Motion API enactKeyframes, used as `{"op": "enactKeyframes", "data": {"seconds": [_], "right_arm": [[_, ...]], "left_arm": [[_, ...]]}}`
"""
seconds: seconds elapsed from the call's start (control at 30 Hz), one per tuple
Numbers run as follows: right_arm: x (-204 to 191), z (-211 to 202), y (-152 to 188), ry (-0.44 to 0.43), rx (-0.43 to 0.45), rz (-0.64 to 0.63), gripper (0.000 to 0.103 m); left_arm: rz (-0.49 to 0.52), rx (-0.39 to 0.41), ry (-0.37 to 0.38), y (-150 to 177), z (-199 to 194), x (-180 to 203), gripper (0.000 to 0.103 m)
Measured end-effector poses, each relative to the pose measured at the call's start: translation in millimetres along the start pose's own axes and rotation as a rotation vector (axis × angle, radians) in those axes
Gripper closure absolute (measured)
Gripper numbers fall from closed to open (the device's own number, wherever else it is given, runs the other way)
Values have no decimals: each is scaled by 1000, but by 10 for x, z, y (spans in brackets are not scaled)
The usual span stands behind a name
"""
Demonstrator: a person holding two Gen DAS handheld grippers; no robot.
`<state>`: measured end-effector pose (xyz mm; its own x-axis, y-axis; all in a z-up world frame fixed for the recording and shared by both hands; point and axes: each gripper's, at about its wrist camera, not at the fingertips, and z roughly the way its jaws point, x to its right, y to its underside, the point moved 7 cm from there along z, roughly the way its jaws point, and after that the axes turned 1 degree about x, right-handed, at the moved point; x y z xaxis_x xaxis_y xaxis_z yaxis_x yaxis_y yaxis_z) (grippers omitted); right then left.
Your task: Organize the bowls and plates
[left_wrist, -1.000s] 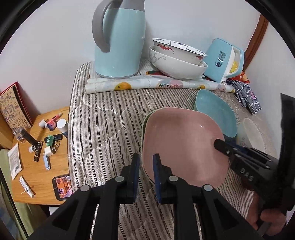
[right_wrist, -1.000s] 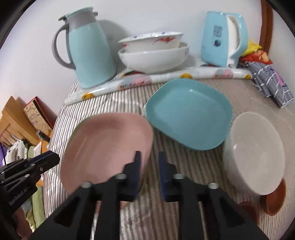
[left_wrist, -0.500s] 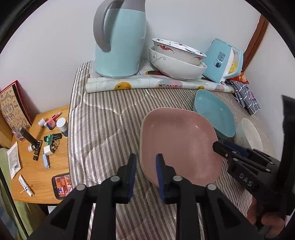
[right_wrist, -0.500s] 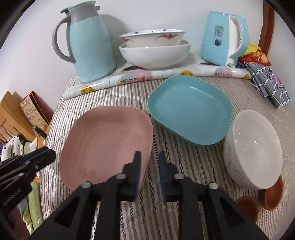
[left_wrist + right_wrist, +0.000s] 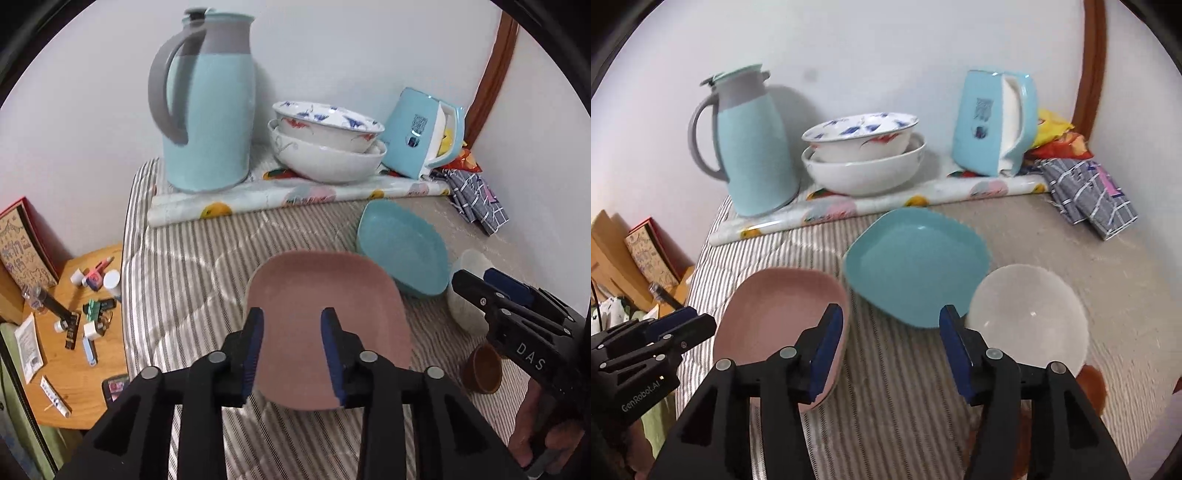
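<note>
A pink square plate (image 5: 325,295) lies flat on the striped cloth, also in the right wrist view (image 5: 775,306). A teal square plate (image 5: 402,247) lies to its right (image 5: 916,258). A white bowl (image 5: 1027,314) stands right of that (image 5: 465,291). My left gripper (image 5: 291,347) is open and empty over the pink plate's near edge. My right gripper (image 5: 892,343) is open and empty, between the pink plate and the white bowl. Two stacked patterned bowls (image 5: 325,144) stand at the back.
A teal thermos jug (image 5: 210,110) and a teal kettle (image 5: 424,133) stand by the wall behind a rolled mat (image 5: 295,199). A small brown dish (image 5: 480,369) sits near the white bowl. Folded cloth (image 5: 1089,192) lies at right. A cluttered wooden side table (image 5: 74,332) is at left.
Both grippers let go of the pink plate, opened and drew back upward. The plate now lies flat on the cloth.
</note>
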<state>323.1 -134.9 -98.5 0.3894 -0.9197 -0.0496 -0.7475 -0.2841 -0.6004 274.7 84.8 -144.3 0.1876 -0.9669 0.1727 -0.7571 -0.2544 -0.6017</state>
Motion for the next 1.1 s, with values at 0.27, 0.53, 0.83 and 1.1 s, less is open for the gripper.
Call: {"op": "enactKeyframes", "data": {"seconds": [0.27,0.53,0.83,1.1], "right_arm": [[191,-13,-85,46,13,24,46],[276,22,-160,64,8,9,46],[368,137,-248,61,-23,19,46],[546,203,-315,79,-25,54,46]], "left_arm": [[27,24,4,-164,36,137,69],[33,27,11,-261,130,243,69],[29,27,16,-409,242,298,69],[36,25,28,-530,349,339,69]]}}
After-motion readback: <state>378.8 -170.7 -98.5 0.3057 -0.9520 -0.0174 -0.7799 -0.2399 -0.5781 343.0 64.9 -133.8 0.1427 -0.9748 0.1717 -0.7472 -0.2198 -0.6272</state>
